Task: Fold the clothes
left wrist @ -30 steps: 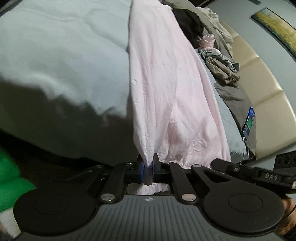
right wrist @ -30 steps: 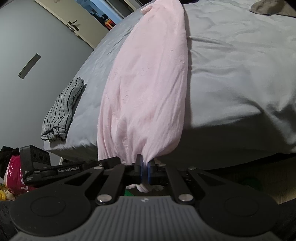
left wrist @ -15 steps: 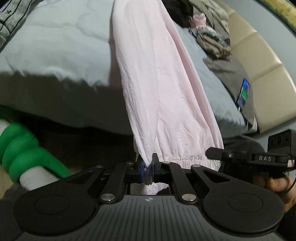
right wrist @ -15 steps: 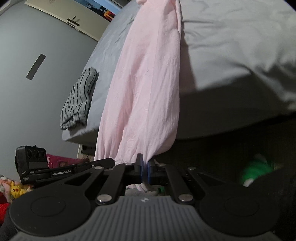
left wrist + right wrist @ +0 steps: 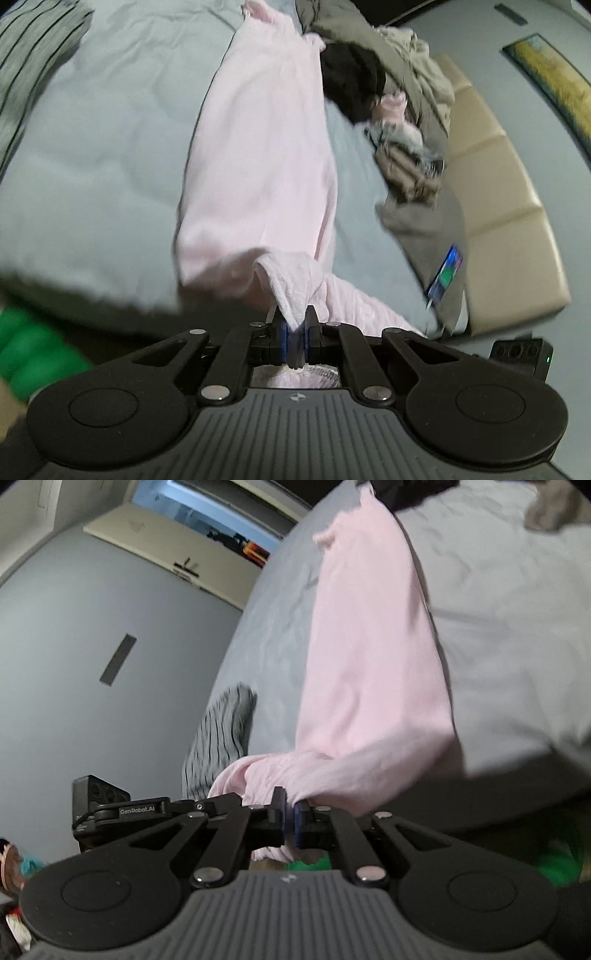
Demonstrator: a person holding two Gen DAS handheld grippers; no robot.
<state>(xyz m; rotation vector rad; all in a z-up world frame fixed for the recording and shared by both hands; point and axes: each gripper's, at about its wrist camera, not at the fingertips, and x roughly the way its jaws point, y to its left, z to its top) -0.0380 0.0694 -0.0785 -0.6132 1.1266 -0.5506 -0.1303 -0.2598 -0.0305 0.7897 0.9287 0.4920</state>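
The near hem of the pink garment (image 5: pixel 266 155) is being pinched by the left claw (image 5: pixel 295 332) and right claw (image 5: pixel 290 819), so it can be folded across the bed (image 5: pixel 92 147).

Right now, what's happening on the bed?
A person holds two grippers, folding a pink garment laid lengthwise on the grey bed. The left gripper and right gripper are each shut on its near hem. A striped garment lies beside it, with a pile of unfolded clothes on the other side.
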